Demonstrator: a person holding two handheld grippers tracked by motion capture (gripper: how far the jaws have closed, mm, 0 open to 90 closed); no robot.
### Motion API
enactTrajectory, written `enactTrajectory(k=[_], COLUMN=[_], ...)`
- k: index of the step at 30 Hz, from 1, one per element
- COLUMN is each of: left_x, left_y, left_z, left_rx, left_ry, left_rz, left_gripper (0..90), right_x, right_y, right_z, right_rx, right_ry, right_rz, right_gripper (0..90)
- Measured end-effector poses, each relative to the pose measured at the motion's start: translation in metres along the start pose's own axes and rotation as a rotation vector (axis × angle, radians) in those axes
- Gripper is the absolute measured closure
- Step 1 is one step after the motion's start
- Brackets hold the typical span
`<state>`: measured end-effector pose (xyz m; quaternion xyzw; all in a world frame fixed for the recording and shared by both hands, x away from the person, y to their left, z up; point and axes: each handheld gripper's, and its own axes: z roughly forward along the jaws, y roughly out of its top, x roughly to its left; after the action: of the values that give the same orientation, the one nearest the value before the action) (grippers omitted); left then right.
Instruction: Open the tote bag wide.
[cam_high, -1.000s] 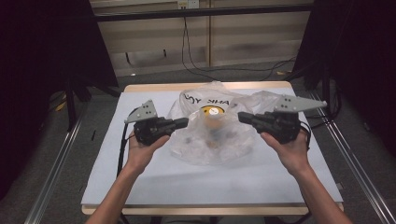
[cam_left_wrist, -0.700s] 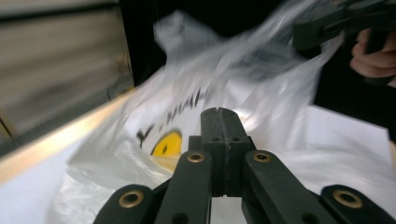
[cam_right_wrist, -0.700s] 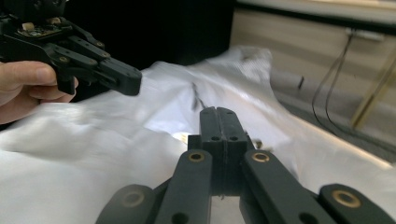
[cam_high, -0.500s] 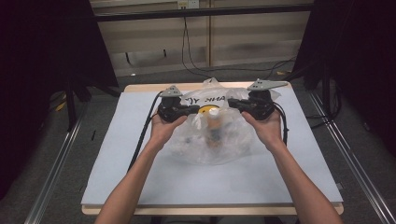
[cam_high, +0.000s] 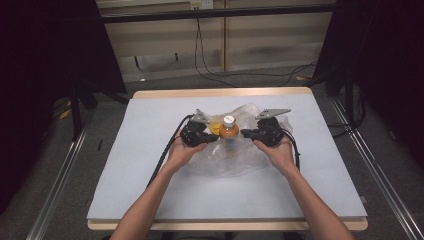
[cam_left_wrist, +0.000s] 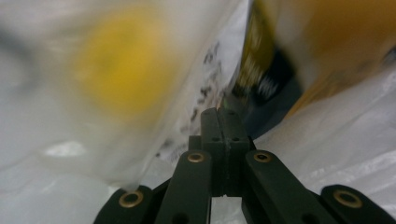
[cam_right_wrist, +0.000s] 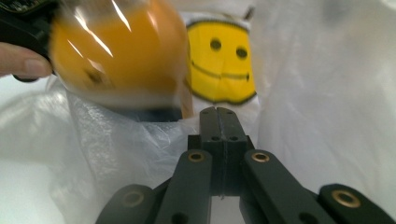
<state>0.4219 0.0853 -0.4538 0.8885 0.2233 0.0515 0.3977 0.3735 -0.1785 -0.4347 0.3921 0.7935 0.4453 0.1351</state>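
Note:
An orange-filled bottle (cam_high: 229, 129) with a white cap stands upright in the middle of a crumpled clear plastic bag (cam_high: 235, 157) on the table. My left gripper (cam_high: 214, 137) is just left of the bottle and my right gripper (cam_high: 245, 133) just right of it. Both sets of jaws are pressed together with bag film pinched at their tips. In the left gripper view the left gripper (cam_left_wrist: 223, 111) meets the bag (cam_left_wrist: 327, 140) below the blurred bottle (cam_left_wrist: 336, 37). In the right gripper view the right gripper (cam_right_wrist: 217, 110) holds film under the bottle (cam_right_wrist: 116, 51), beside a yellow smiley print (cam_right_wrist: 220, 60).
A pale blue mat (cam_high: 150, 175) covers the wooden table (cam_high: 220, 93). A black cable (cam_high: 167, 150) trails from the left gripper along the forearm. Metal rails (cam_high: 60, 195) run along both sides of the table, with dark floor and cables beyond its far edge.
Both grippers moved inward from the bag's sides to the bottle, then drew back toward me. The bag's top has come down and the bottle's neck and cap now stand out.

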Motion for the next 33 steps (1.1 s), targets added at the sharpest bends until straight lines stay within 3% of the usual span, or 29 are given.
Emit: enactTrajectory(k=[5,8,10,12,15,18,23,28,33], left_x=[0.007,0.013,0.017,0.020,0.021,0.023,0.021,0.021,0.016], left_y=[-0.020,-0.032,-0.040,-0.043,-0.048,-0.055,-0.067,-0.077,-0.085], left_z=[0.006,0.002,0.000,-0.004,-0.012,-0.020,-0.029,-0.038,-0.046], left_rx=[0.022,0.064,0.024,0.023,0.038,0.038,0.014,-0.004,-0.006], left_ry=[-0.008,-0.004,-0.015,-0.009,0.024,0.029,0.051,0.041,0.037], left_rz=[-0.036,-0.037,-0.076,-0.083,-0.052,-0.063,-0.047,-0.061,-0.040], left_gripper=[90.0,90.0,90.0,90.0,90.0,90.0,90.0,90.0,90.0], right_x=[-0.012,-0.020,-0.026,-0.029,-0.031,-0.035,-0.040,-0.044,-0.043], right_y=[-0.019,-0.031,-0.040,-0.048,-0.056,-0.062,-0.070,-0.076,-0.084], right_z=[0.013,0.019,0.020,0.020,0.014,0.004,-0.009,-0.020,-0.033], right_rx=[0.053,0.093,0.108,0.134,0.110,0.110,0.114,0.119,0.121], right_ry=[-0.008,-0.007,0.004,-0.005,0.016,0.016,0.018,0.018,-0.008], right_rz=[0.028,0.039,0.058,0.060,0.061,0.064,0.059,0.053,0.044], right_gripper=[90.0,90.0,90.0,90.0,90.0,90.0,90.0,90.0,90.0])
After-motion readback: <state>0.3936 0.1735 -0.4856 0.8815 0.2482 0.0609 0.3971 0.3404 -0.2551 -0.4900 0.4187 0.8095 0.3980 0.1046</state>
